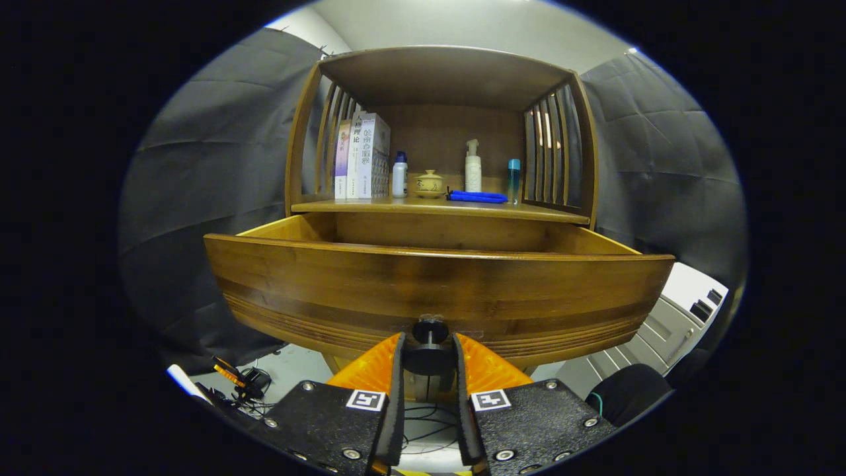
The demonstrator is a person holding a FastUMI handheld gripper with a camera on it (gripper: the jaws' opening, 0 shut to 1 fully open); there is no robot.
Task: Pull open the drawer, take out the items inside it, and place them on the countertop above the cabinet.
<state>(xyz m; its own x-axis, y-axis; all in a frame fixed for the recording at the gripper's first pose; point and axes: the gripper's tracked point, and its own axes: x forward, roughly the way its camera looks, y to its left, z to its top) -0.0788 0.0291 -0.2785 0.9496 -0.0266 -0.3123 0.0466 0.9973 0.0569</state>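
Gripper [429, 360] is clamped on the drawer [436, 291] knob [430, 330]; books [362, 157] and bottles [472, 168] on the shelf at 12 o'clock.

The wooden cabinet's countertop [436, 207] sits just above the pulled-out drawer [436, 284]. On it stand, from one slatted side to the other, upright books [362, 157], a small white bottle [400, 176], a lidded ceramic pot [429, 184], a flat blue item [477, 196], a white pump bottle [472, 168] and a slim blue tube [513, 180].

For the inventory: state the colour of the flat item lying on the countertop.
Bright blue item, clearest in the gripper view.
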